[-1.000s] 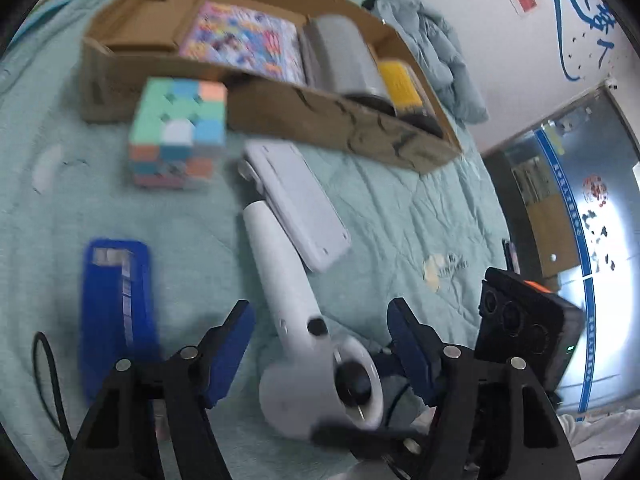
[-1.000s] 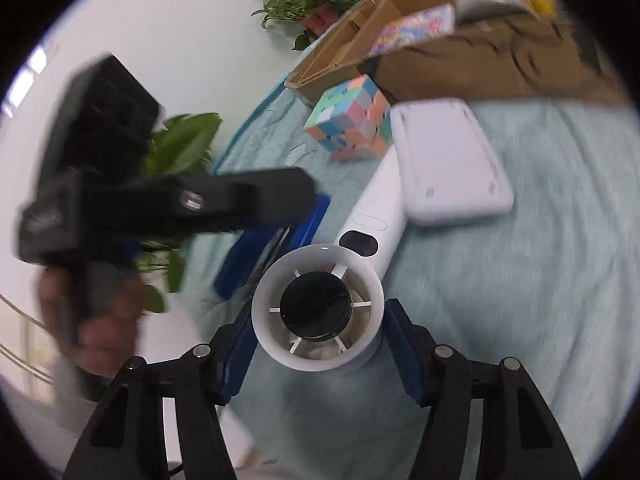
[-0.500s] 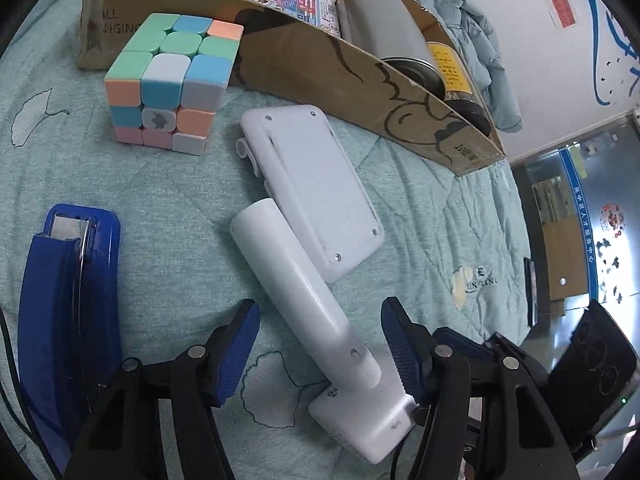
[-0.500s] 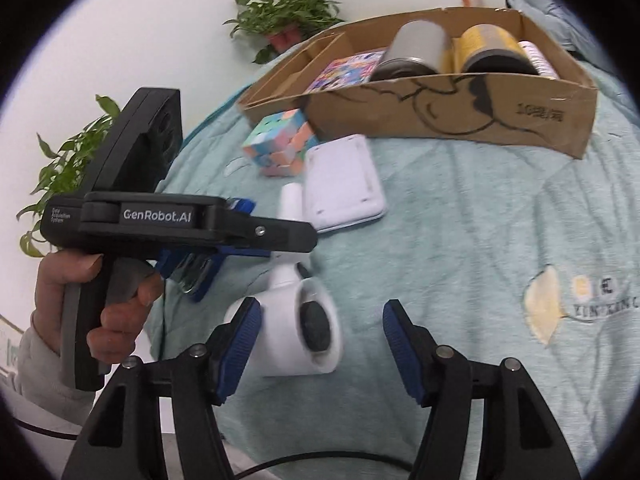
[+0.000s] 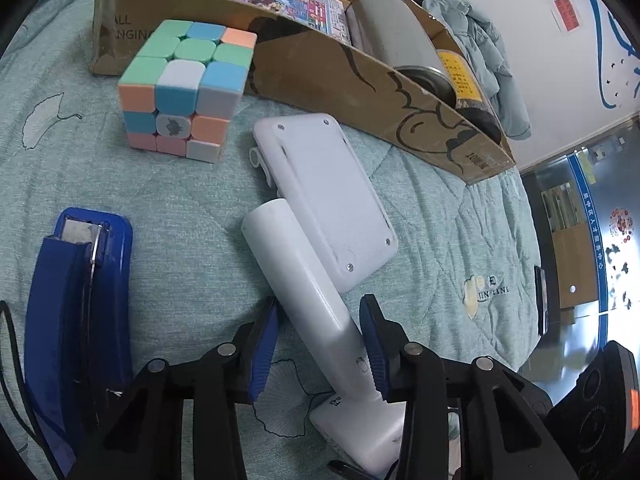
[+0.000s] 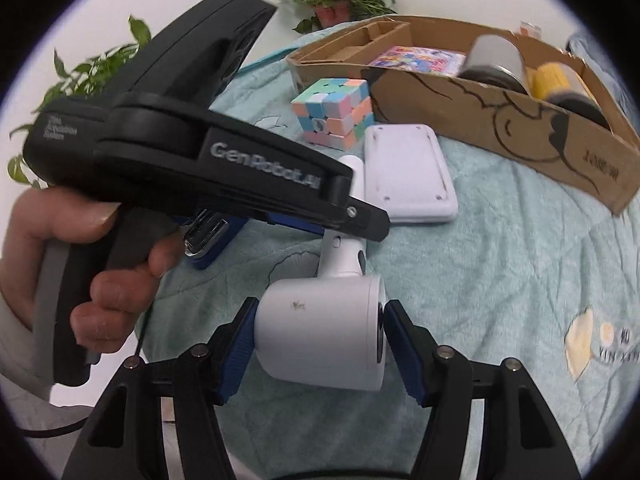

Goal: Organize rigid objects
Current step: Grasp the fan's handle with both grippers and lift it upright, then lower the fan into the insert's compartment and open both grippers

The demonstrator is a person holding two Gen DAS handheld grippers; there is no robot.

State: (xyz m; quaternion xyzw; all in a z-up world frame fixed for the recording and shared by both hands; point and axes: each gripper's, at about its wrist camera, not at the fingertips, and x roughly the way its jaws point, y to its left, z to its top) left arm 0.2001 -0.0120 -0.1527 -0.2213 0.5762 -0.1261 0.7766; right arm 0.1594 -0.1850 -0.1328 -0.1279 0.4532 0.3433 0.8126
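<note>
Hairdryer-shaped white appliance (image 5: pixel 316 304) lies on the teal quilt (image 5: pixel 460 240), its handle running up to touch the flat white device (image 5: pixel 328 204) and its fat barrel (image 6: pixel 320 340) nearest the person. Both tools bracket it, probably because one grip on so lopsided a body would let it swing. The left gripper (image 5: pixel 318 344) straddles the handle, blue pads close on either side, though whether they press I cannot tell. The right gripper (image 6: pixel 320 344) has its pads against the barrel's two ends, seemingly clamped. Just beyond sit the pastel cube (image 5: pixel 184 88) and blue stapler (image 5: pixel 76 312), with the cardboard box (image 5: pixel 360 92) behind them, partly filled and likely the destination.
</note>
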